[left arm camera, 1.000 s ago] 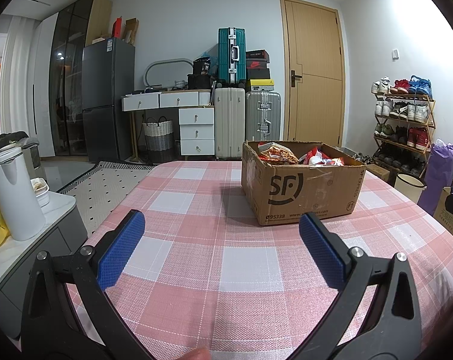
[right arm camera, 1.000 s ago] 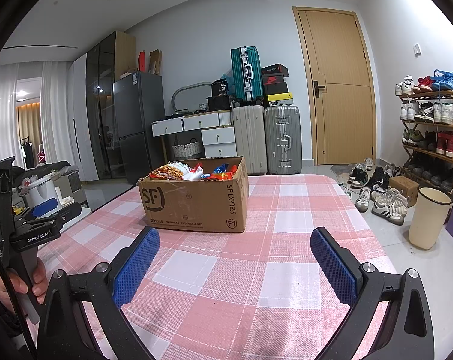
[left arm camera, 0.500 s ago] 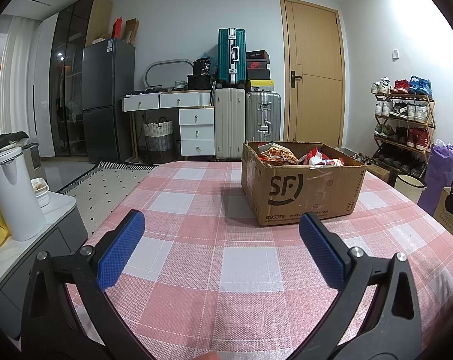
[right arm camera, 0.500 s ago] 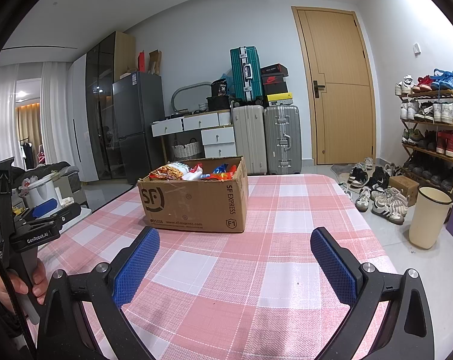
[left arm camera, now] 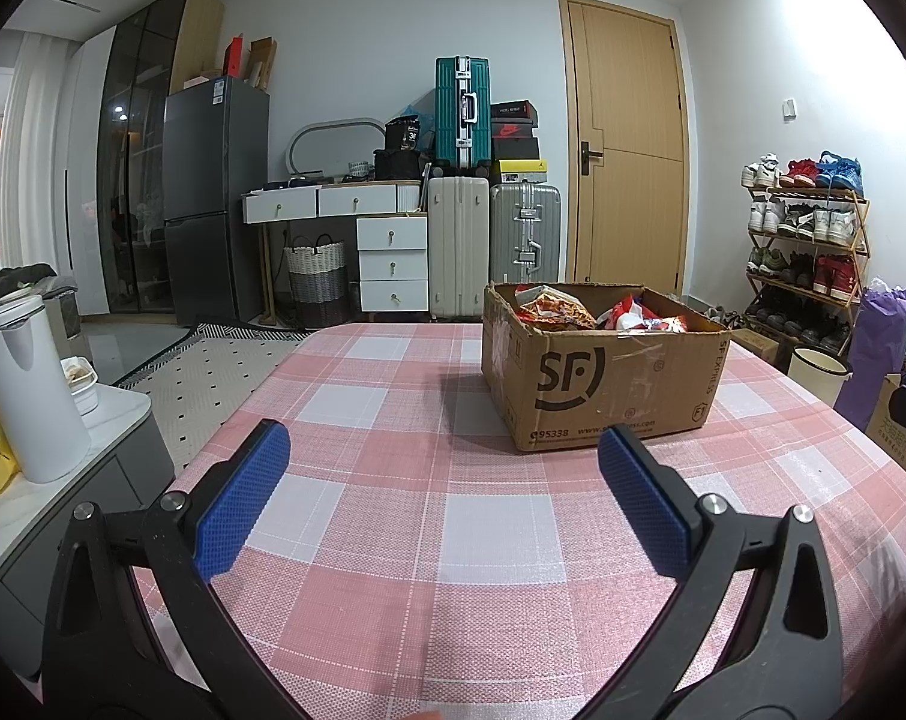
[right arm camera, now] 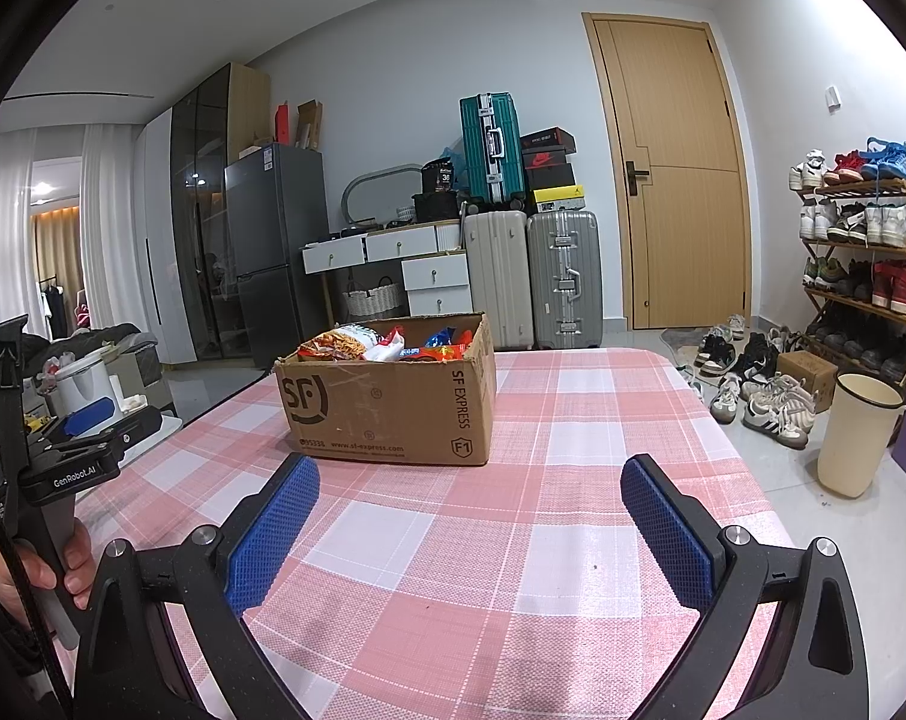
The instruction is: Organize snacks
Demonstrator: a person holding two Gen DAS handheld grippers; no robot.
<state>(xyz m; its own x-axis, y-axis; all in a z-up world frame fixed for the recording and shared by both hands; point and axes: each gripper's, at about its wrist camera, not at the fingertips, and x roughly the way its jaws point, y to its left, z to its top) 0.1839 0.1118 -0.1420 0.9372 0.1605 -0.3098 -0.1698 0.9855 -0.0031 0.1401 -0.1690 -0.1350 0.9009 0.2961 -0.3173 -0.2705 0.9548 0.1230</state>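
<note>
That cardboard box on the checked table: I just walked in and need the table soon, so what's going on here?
A person holds a gripper in each hand, sorting snacks. The left gripper and right gripper hover over the checked tablecloth, jaws open and empty. The cardboard box sits ahead, open-topped, full of snack packets. Nothing is out yet.
</note>
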